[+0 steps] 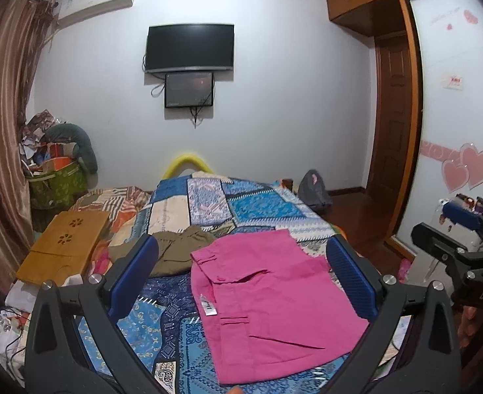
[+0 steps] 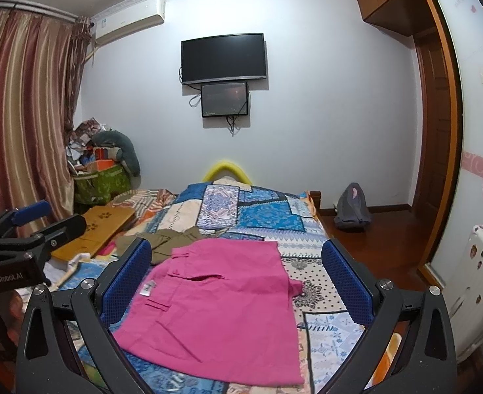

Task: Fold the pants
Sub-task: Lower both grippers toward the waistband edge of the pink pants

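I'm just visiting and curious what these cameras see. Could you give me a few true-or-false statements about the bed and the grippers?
1. The pink pants lie on the patchwork quilt. True.
2. The left gripper is clamped on the pants. False: it is open and holds nothing.
3. An olive garment lies beyond the pants. True.
4. The right gripper is shut. False: it is open.
5. The wall TV shows a bright picture. False: it is dark.

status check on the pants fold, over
Left gripper and right gripper open, empty. Pink pants folded flat on bedspread. Olive garment touching far edge.
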The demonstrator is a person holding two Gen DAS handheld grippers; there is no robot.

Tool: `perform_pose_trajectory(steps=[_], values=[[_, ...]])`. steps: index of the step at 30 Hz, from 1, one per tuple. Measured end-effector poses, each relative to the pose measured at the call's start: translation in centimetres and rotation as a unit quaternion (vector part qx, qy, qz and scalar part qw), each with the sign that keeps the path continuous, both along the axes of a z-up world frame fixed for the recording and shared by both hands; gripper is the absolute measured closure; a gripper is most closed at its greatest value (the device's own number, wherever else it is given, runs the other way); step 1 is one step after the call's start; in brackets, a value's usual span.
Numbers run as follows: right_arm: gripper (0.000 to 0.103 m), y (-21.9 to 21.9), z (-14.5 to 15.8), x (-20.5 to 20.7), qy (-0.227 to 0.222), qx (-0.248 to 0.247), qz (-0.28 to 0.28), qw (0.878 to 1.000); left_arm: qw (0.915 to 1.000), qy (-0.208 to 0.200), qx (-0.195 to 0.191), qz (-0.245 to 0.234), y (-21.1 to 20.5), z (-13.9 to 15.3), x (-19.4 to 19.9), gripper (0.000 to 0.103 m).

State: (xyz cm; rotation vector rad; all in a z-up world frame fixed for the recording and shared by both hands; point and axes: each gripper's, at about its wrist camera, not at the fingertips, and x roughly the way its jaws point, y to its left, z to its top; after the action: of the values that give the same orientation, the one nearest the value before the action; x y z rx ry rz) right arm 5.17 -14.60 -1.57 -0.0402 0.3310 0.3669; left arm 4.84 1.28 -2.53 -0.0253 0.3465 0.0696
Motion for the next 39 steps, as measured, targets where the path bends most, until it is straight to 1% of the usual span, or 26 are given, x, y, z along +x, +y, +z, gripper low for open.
perform_pose_trajectory(steps=[4,5,9,10,16,18,19,21,25,28,30,31,32,33,34,35,37,39], values=[[0.0,0.0,-1.2,2.1,0.012,-0.02,-0.009,1.0,0.9997,0.024,0.001,0.01,1.2,-1.4,3.2,0.0],[0.0,0.0,-1.7,3.2,0.018,-0.027,-0.011,0.999,0.9995,0.028,0.0,0.015,1.7,-1.7,4.1,0.0],[0.0,-0.3,-3.1,6.4,0.034,-0.051,-0.014,0.998,0.9983,0.051,-0.018,0.022,3.8,-3.2,8.0,0.0],[0.0,-0.5,-3.2,6.7,0.036,-0.052,-0.014,0.998,0.9979,0.058,-0.019,0.023,4.4,-3.5,8.9,0.0],[0.0,-1.5,-4.7,12.0,0.069,-0.052,-0.004,0.996,0.9926,0.109,-0.019,0.049,8.2,-6.3,15.4,0.0],[0.0,-1.7,-4.9,13.6,0.075,-0.052,-0.002,0.996,0.9902,0.127,-0.019,0.056,9.6,-7.5,17.6,0.008],[0.0,-1.7,-5.1,14.2,0.077,-0.052,-0.002,0.996,0.9888,0.137,-0.018,0.056,10.1,-8.1,18.6,0.01],[0.0,-1.9,-5.6,15.9,0.082,-0.056,-0.001,0.995,0.9854,0.158,-0.014,0.063,11.2,-9.5,20.7,0.012],[0.0,-1.8,-7.0,18.9,0.08,-0.088,-0.018,0.993,0.9803,0.182,-0.004,0.077,13.1,-12.3,24.8,0.012],[0.005,-1.2,-8.7,21.4,0.09,-0.116,-0.011,0.989,0.9758,0.205,0.002,0.076,14.1,-14.4,27.6,0.017],[0.008,-0.7,-9.6,23.0,0.106,-0.121,0.0,0.987,0.973,0.221,-0.012,0.065,14.9,-15.9,29.5,0.025],[0.011,-0.3,-10.3,24.0,0.119,-0.123,0.005,0.985,0.9711,0.23,-0.019,0.06,15.2,-16.8,30.4,0.027],[0.017,0.1,-11.0,25.1,0.136,-0.132,0.009,0.982,0.9697,0.236,-0.019,0.06,15.4,-17.3,30.9,0.032],[0.021,0.4,-11.7,26.1,0.148,-0.139,0.013,0.979,0.9681,0.243,-0.016,0.059,15.5,-18.1,31.7,0.037],[0.029,0.6,-12.0,26.8,0.157,-0.142,0.017,0.977,0.9664,0.25,-0.01,0.06,15.6,-18.8,32.4,0.039],[0.032,0.8,-12.6,27.7,0.168,-0.142,0.024,0.975,0.9647,0.256,-0.005,0.06,15.5,-19.4,33.0,0.043],[0.032,1.1,-13.3,29.3,0.179,-0.142,0.036,0.973,0.9611,0.271,-0.006,0.052,15.7,-20.8,34.4,0.044],[0.032,1.7,-14.0,30.7,0.189,-0.144,0.048,0.97,0.9578,0.284,-0.02,0.039,16.0,-21.9,35.1,0.044]])
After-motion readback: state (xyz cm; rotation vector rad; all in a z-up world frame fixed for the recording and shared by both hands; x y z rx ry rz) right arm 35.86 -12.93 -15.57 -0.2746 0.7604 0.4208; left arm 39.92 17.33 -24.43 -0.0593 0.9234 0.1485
